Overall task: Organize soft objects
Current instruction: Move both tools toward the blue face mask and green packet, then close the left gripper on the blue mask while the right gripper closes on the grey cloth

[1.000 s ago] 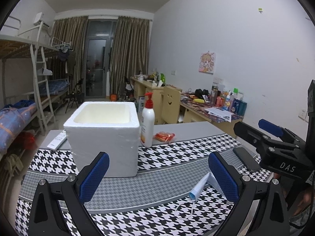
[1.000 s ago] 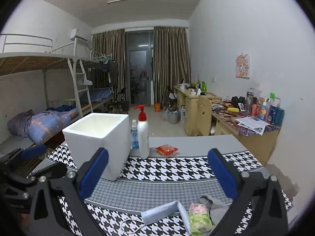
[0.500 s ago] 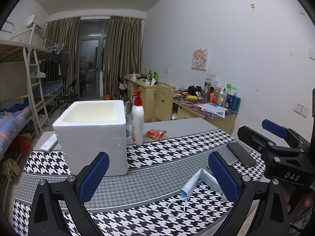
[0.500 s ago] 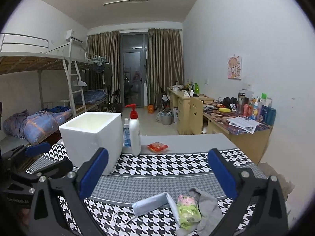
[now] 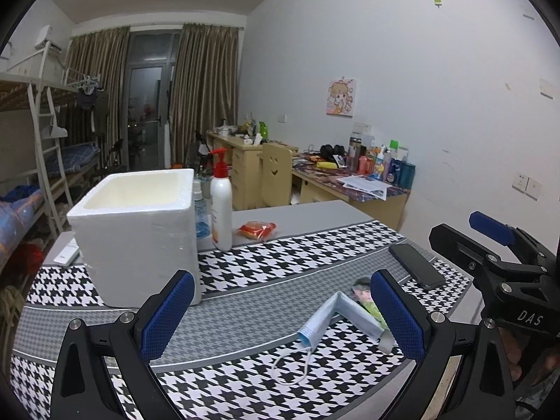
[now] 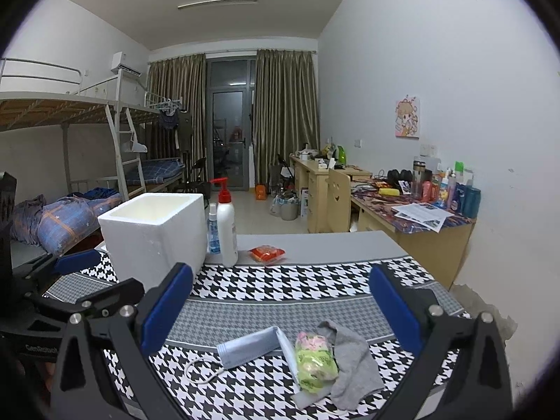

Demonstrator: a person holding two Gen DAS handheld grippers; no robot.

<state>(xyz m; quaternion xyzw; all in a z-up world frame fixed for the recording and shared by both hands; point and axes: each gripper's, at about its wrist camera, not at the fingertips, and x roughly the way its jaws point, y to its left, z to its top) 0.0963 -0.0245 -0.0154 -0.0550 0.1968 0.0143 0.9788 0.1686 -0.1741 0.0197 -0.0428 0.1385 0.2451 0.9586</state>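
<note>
A folded blue face mask [image 6: 250,346] [image 5: 337,315] lies near the table's front edge, its ear loop trailing left. Beside it sit a green-and-pink soft packet [image 6: 315,358] [image 5: 367,299] and a grey cloth [image 6: 353,360]. A white foam box [image 5: 140,224] [image 6: 155,229] stands open-topped at the left. My left gripper [image 5: 281,315] hovers open over the cloth-covered table, the mask near its right finger. My right gripper [image 6: 280,309] is open above the mask, packet and cloth. Neither holds anything.
A white pump bottle [image 5: 221,203] [image 6: 226,225], a small blue spray bottle [image 6: 212,229] and a red snack packet [image 5: 255,229] [image 6: 266,253] stand behind the box. A black phone [image 5: 416,266] lies at the right. The right gripper [image 5: 504,259] shows in the left view.
Both grippers have drifted left and back a little, so the mask, packet and cloth now sit more centrally and fully in view. Both stay open.
</note>
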